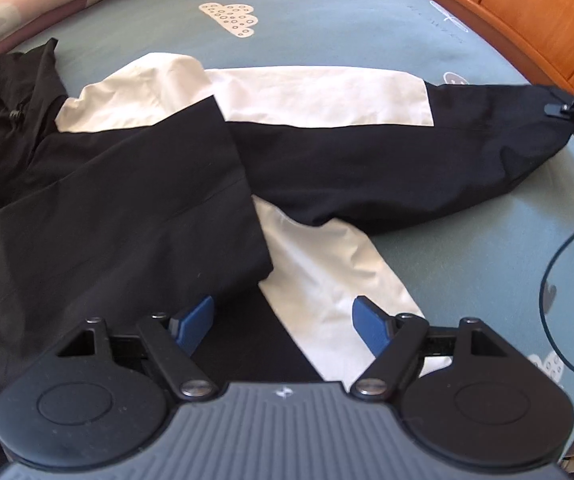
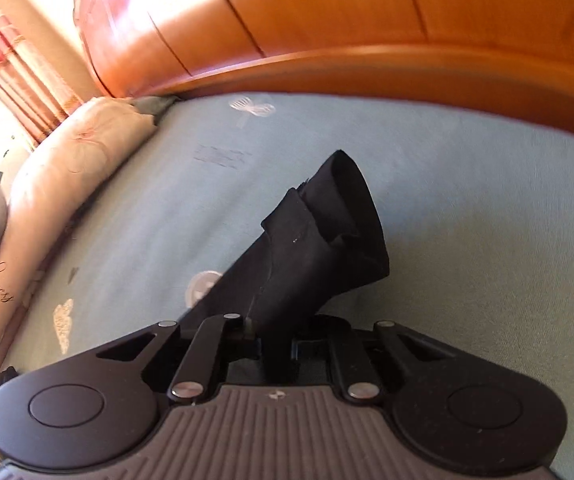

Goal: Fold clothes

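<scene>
A: Left wrist view?
B: The black-and-white jacket [image 1: 135, 184] fills the centre on the blue bedsheet [image 1: 327, 28]; the left gripper [image 1: 283, 322] hangs above it, jaws wide, empty.
A: Right wrist view?
B: The right gripper [image 2: 275, 344], lower centre, is clamped on the black cuff [image 2: 323, 236].

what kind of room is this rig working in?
Most likely a bedroom. The black and white jacket lies on a bed with a blue printed sheet, a floral pillow or quilt runs along one side, and a wooden headboard or footboard closes the far edge.
</scene>
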Action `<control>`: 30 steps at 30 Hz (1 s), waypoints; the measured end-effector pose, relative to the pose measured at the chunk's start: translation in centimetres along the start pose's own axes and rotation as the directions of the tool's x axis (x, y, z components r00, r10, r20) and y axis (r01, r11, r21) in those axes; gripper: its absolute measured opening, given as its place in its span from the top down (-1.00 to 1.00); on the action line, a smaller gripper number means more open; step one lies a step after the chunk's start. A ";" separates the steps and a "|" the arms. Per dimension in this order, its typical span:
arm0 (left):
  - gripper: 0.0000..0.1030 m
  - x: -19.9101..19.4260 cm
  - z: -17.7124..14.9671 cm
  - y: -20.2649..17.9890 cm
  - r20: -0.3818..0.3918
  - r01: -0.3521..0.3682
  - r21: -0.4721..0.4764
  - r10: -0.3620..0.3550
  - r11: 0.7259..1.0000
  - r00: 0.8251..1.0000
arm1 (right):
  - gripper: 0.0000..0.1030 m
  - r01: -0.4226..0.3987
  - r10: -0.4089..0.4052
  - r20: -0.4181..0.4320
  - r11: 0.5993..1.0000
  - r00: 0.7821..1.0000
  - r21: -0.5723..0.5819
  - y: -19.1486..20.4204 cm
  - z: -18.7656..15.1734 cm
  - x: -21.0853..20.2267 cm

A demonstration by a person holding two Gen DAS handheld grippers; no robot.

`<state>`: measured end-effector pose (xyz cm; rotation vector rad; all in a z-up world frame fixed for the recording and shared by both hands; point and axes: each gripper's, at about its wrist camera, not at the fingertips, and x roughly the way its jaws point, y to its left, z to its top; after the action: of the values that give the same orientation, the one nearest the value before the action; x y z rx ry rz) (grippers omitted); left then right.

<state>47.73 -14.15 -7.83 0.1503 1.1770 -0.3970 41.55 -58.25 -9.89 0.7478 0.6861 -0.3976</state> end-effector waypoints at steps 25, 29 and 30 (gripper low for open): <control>-0.48 -10.0 -13.4 17.2 0.125 0.035 -0.374 0.013 0.927 0.992 | 0.78 -0.433 0.382 -0.206 0.826 0.901 -0.361 31.5 -15.1 -6.0; -0.48 -11.9 -15.5 21.1 0.135 0.014 -0.415 0.046 0.910 0.990 | 0.78 -0.457 0.397 -0.227 0.761 0.889 -0.461 36.9 -19.6 -7.2; -0.48 -12.4 -16.0 22.1 0.141 0.008 -0.423 0.057 0.906 0.988 | 0.78 -0.456 0.395 -0.230 0.739 0.890 -0.496 38.3 -21.0 -7.5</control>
<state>38.26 14.07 -4.56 -0.2405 1.0844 -0.1198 48.55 -16.38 2.67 0.3628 0.6618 0.2671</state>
